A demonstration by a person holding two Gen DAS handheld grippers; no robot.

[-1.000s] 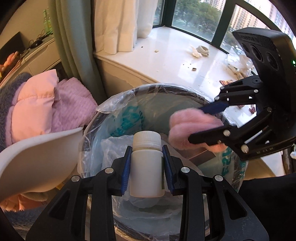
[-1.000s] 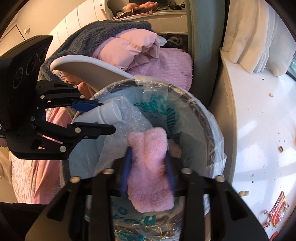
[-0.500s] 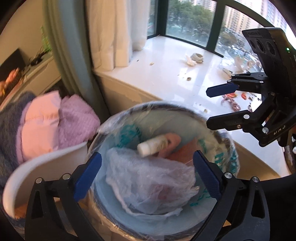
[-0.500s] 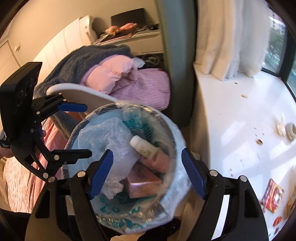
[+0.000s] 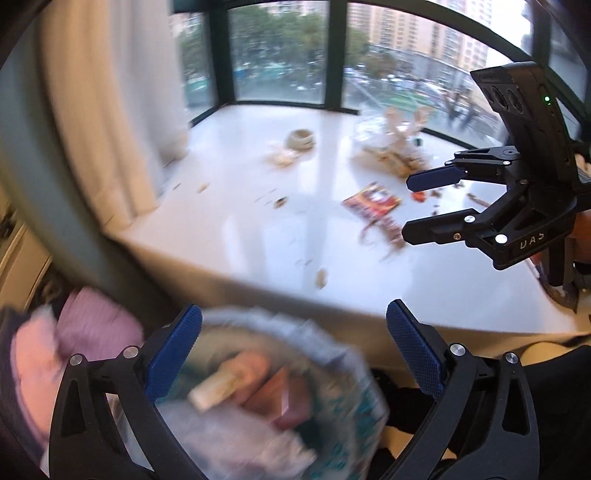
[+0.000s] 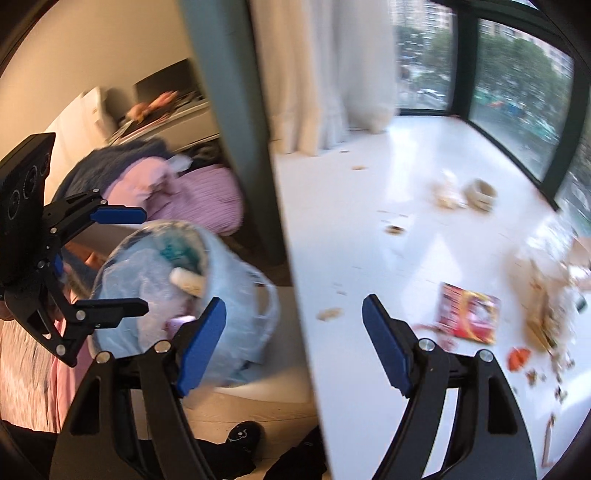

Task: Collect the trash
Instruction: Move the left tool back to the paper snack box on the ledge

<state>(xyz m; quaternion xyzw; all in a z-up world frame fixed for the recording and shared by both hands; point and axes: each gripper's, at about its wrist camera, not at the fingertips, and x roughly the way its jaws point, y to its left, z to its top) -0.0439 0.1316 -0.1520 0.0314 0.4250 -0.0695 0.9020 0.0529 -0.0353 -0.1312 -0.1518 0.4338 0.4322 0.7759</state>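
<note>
Left wrist view: the left gripper point(image 5: 291, 347) gapes wide and empty above the lined bin point(image 5: 332, 373) at 6 o'clock — bottle point(image 5: 214, 386) inside; the right gripper point(image 5: 415, 205), spread, hangs at 3 o'clock over the sill point(image 5: 258, 229). Right wrist view: its 2 fingers face the red wrapper point(image 6: 469, 312) at 4 o'clock — probably the next pickup.

A lived-in bedroom of a high-rise flat is shown: a white bay-window ledge point(image 6: 399, 206) is framed by pale curtains point(image 6: 325, 74), heaped pink bedding point(image 6: 192, 188) is seen, and apartment towers point(image 5: 424, 33) are visible outside.
</note>
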